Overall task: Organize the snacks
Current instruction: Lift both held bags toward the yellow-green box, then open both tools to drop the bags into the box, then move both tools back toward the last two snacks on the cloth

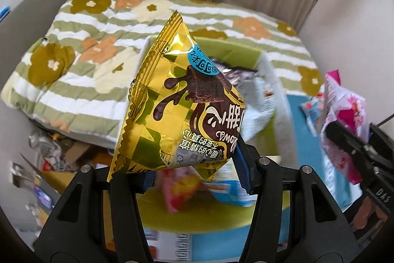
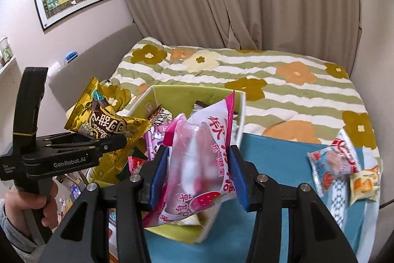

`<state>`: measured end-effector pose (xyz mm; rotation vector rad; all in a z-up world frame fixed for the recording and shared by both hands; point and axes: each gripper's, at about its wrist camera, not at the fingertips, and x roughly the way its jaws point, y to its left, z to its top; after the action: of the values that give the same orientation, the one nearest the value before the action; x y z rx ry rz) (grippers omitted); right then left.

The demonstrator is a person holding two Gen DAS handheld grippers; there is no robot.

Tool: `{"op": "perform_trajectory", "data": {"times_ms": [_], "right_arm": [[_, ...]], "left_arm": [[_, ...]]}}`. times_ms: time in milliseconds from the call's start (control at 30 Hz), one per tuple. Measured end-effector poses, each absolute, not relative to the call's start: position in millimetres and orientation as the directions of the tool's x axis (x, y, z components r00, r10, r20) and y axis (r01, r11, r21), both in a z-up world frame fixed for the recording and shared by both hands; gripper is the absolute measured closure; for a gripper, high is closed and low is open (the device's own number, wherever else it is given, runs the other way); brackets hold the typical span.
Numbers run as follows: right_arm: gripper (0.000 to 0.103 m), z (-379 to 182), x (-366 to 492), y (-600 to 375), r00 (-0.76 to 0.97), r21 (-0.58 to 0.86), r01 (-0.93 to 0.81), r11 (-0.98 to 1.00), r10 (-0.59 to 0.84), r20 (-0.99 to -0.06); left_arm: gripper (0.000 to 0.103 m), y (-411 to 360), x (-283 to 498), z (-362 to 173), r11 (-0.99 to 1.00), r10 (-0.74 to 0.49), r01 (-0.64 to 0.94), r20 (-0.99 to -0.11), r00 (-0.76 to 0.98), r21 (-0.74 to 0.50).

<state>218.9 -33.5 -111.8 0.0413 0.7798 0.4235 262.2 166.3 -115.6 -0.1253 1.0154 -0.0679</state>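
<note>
Left hand-held gripper [image 2: 128, 139] — marked "GenRobot.AI" — clamps a gold chocolate snack packet [image 1: 182, 102]; right hand-held gripper [image 2: 197, 179] grips a pink strawberry candy bag [image 2: 199, 159].

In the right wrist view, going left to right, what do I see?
Left hand-held gripper → gold snack bag → pink candy bag in the right hand-held gripper → red and blue packet → small orange packet.

Soft, even daylight lit both views. Glare flashed on the gold packet [image 1: 172, 100]. Motion blur smeared the box [image 1: 270, 80] and lower snacks. Fisheye bending darkened the corners.
</note>
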Motion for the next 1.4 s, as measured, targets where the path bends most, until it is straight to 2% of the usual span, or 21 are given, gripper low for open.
{"op": "perform_trajectory", "data": {"times_ms": [100,133,167,200,233,733,867,933,1000,1033,1400], "right_arm": [[0.058,-119.8,227.1,-20.9,0.623,0.187,-0.331,0.925,0.363,-0.693],[0.058,-122.5,229.7,-16.2,0.619,0.186,-0.323,0.928,0.356,-0.700],[0.058,-124.0,232.2,-12.3,0.616,0.185,-0.316,0.931,0.349,-0.706],[0.058,-125.7,233.0,-9.2,0.615,0.181,-0.310,0.933,0.343,-0.711],[0.058,-126.7,235.2,-5.8,0.614,0.177,-0.304,0.936,0.335,-0.715],[0.058,-139.2,247.0,2.3,0.589,0.148,-0.223,0.963,0.254,-0.767],[0.055,-143.0,253.6,8.9,0.582,0.147,-0.193,0.970,0.234,-0.779],[0.044,-146.4,257.0,11.6,0.583,0.143,-0.168,0.975,0.215,-0.784],[0.004,-147.4,257.1,12.0,0.599,0.139,-0.148,0.979,0.201,-0.775],[0.000,-146.8,255.2,12.0,0.611,0.136,-0.144,0.980,0.196,-0.767],[0.000,-139.2,232.9,14.7,0.655,0.115,-0.182,0.977,0.208,-0.726]], "left_arm": [[0.049,174.3,277.9,-130.5,0.992,-0.120,0.035,-0.864,0.490,-0.117],[0.039,175.4,281.7,-134.2,0.993,-0.114,0.047,-0.866,0.486,-0.105],[0.014,176.2,284.4,-136.4,0.995,-0.096,0.046,-0.869,0.486,-0.084],[0.002,177.2,286.1,-138.5,0.997,-0.071,0.042,-0.872,0.485,-0.058],[0.000,179.7,286.1,-138.7,0.998,-0.067,0.047,-0.866,0.495,-0.050],[0.000,211.5,270.6,-133.7,0.990,-0.138,0.074,-0.860,0.492,-0.117],[0.001,215.4,274.5,-135.0,0.990,-0.142,0.081,-0.864,0.484,-0.117],[0.001,215.3,276.1,-135.9,0.989,-0.144,0.087,-0.864,0.482,-0.117],[0.001,214.6,277.1,-136.9,0.989,-0.143,0.096,-0.864,0.482,-0.111],[0.001,214.3,277.2,-137.5,0.989,-0.142,0.099,-0.864,0.482,-0.107],[0.001,210.3,267.4,-138.8,0.988,-0.151,0.106,-0.864,0.481,-0.113]]}}
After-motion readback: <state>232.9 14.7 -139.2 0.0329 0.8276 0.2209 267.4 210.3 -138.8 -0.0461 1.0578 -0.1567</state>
